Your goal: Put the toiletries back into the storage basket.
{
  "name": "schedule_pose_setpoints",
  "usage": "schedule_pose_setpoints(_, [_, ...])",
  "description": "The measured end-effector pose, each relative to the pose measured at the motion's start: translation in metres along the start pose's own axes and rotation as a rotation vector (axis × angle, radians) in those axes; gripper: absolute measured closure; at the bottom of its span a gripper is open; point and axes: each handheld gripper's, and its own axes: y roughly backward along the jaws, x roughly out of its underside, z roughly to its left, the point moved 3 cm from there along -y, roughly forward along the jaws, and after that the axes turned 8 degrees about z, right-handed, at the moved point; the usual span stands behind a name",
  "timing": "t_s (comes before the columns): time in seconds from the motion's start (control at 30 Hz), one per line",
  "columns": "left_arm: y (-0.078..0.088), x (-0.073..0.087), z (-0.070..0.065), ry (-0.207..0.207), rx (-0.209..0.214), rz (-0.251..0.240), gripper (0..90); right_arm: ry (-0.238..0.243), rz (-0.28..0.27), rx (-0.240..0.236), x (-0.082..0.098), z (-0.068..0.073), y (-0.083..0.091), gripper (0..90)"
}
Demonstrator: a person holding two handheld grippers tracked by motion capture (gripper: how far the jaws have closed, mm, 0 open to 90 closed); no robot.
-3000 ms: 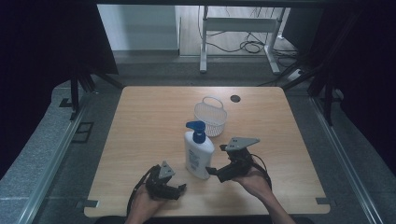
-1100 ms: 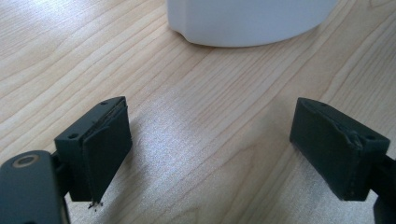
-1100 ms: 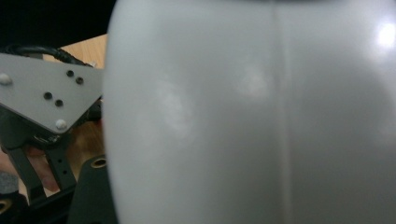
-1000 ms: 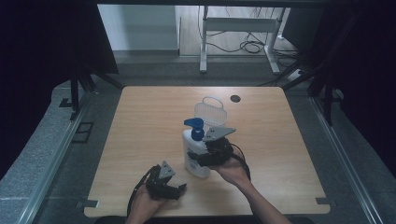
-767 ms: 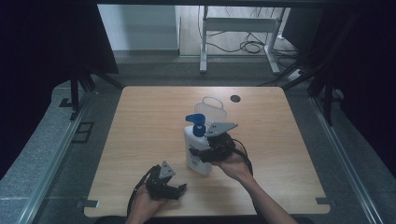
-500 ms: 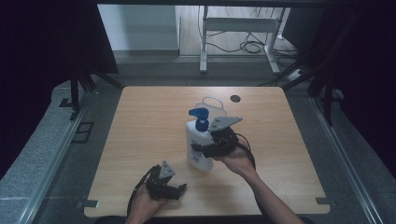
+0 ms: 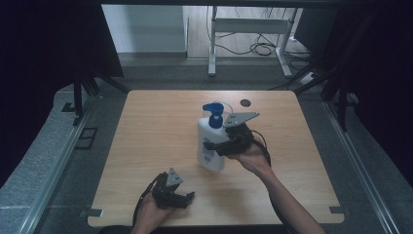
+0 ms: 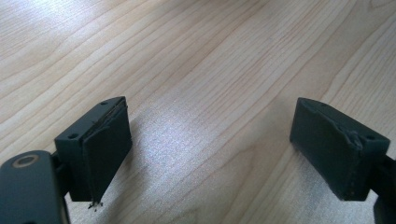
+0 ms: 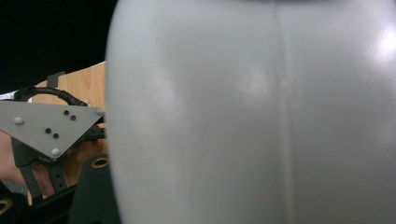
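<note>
High view first, working from the near edge: the left gripper [image 7: 187, 197] sits low at the front of the wooden table [image 7: 156, 126], jaws spread wide with nothing in them, and the person's hand wraps it from below. A bit farther in, the right gripper [image 7: 213, 145] is clamped on the white pump bottle [image 7: 210, 144], which hangs tilted a little above the middle of the table with its blue pump head [image 7: 212, 109] on top. Behind the bottle you can just catch the rim of a white basket [image 7: 225, 104], and past that a small dark disc [image 7: 245, 102] near the far edge. Left gripper view gives what the overhead can't: both black pads [image 8: 106, 140] close up, standing far apart over bare wood grain, with the left pad's edge looking frayed. Right gripper view is nearly all bottle [image 9: 252, 112], so you get its smooth grey-white side and a mould seam, plus the left gripper's grey three-cornered plate [image 9: 46, 128] off at the side, but the jaws themselves can't be made out there. Count: two grippers, one bottle, one basket, one disc, one table.
</note>
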Motion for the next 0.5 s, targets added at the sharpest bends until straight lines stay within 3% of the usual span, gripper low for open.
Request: schedule_pose_setpoints(0.5, [0.0, 0.0, 0.0, 0.001, -0.001, 0.001, 11.9, 0.008, -0.012, -0.003, -0.015, -0.021, 0.009, 37.1])
